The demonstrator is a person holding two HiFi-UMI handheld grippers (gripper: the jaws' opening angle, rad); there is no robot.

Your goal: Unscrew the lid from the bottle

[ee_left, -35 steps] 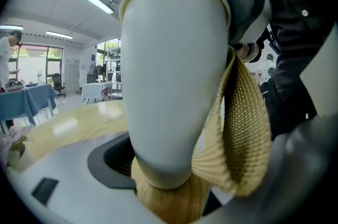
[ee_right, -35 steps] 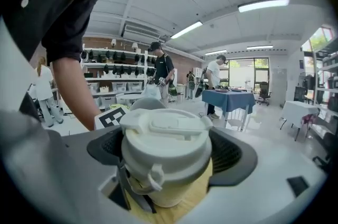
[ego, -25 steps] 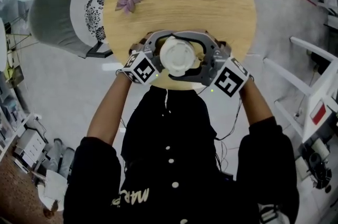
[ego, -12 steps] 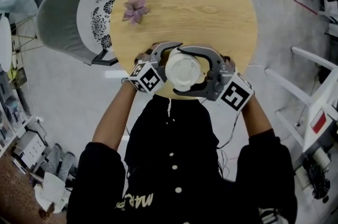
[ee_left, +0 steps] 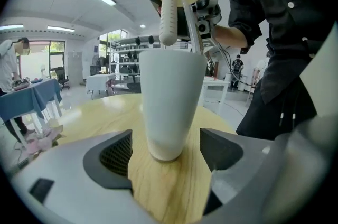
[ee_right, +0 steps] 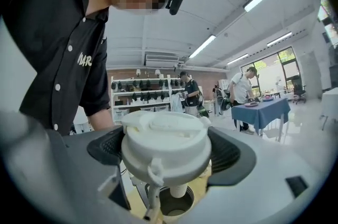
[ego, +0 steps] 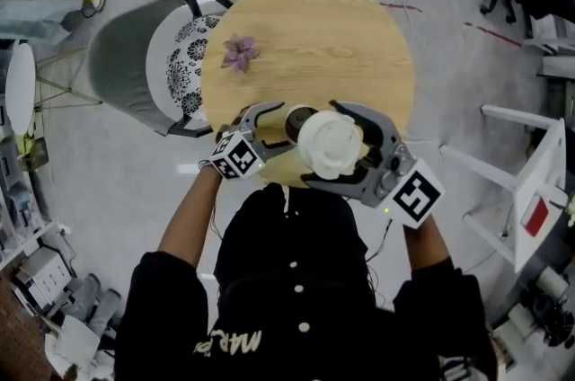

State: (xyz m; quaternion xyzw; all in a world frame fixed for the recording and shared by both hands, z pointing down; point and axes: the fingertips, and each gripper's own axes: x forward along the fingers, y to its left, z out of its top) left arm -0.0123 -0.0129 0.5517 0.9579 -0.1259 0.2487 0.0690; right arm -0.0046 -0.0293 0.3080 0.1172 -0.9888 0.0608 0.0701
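Over the table [ego: 314,38], your right gripper [ego: 328,146] has lifted the clamped lid [ee_right: 165,146], half hiding the bottle [ee_left: 169,101] your left gripper [ee_left: 166,151] straddles, jaws apart

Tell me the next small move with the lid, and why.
Likely raise the right gripper straight up: it is shut on the lid, whose straw hangs at the open mouth of the bottle, so a sideways move might tip it.

From the head view we look from high up, steeply down on the round table [ego: 305,29]. The left gripper view sits low, very near the bottle [ee_left: 170,101], facing sideways. The right gripper view sits close behind the lid [ee_right: 166,146], just above the bottle. All three see both.
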